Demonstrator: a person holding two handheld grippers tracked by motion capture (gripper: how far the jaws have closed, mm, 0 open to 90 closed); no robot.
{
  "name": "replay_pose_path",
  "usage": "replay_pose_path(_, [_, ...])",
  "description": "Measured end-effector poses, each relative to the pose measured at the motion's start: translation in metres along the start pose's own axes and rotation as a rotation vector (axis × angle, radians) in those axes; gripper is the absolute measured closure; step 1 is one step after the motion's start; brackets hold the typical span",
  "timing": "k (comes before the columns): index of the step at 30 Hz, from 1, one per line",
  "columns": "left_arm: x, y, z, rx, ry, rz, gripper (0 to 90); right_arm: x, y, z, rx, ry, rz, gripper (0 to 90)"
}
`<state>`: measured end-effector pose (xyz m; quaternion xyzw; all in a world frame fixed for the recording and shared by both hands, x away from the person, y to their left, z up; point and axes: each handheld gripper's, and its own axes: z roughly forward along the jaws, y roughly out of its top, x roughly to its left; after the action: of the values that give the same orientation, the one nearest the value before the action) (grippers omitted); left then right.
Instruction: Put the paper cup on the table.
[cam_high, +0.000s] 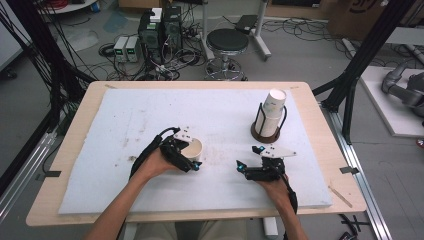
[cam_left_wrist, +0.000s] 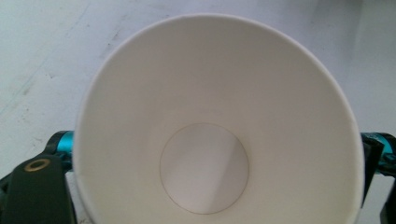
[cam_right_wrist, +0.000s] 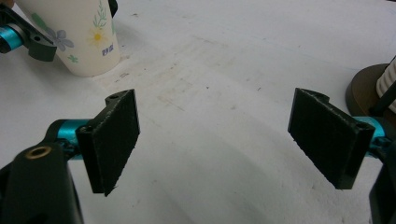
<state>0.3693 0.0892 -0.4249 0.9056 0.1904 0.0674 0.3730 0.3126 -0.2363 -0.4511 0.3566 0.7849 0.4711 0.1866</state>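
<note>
Now | left gripper (cam_high: 192, 161): jaws flank paper cup (cam_high: 192, 149) | right gripper (cam_high: 248, 159): level, jaws apart

The paper cup (cam_right_wrist: 79, 35) standing on the white mat near the left-hand part of the tabletop carries a printed flower pattern, and just beside the yellow flower sits a small dark mark of two or three characters, too small and blurred to read with any certainty. The stacked cups (cam_high: 272, 112) in the holder toward the tabletop's far right corner show faint coloured print on the side, also unreadable. No other text, brand, number or sign is legible anywhere.
</note>
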Motion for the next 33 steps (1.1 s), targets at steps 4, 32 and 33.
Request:
replay_pose_path(4, [0.001,-0.003,-0.001,0.005,-0.004,-0.002,13.0,0.001,0.0,0.0,0.003,0.0,0.005,16.9])
replay_pose_path(32, [-0.002,-0.052,-0.046,-0.145,0.05,-0.076,13.0,0.0,0.0,0.0,0.003,0.009,-0.002,16.9])
replay_pose_path(33, [-0.002,-0.056,-0.05,-0.164,0.058,-0.078,13.0,0.0,0.0,0.0,0.003,0.009,-0.002,16.9])
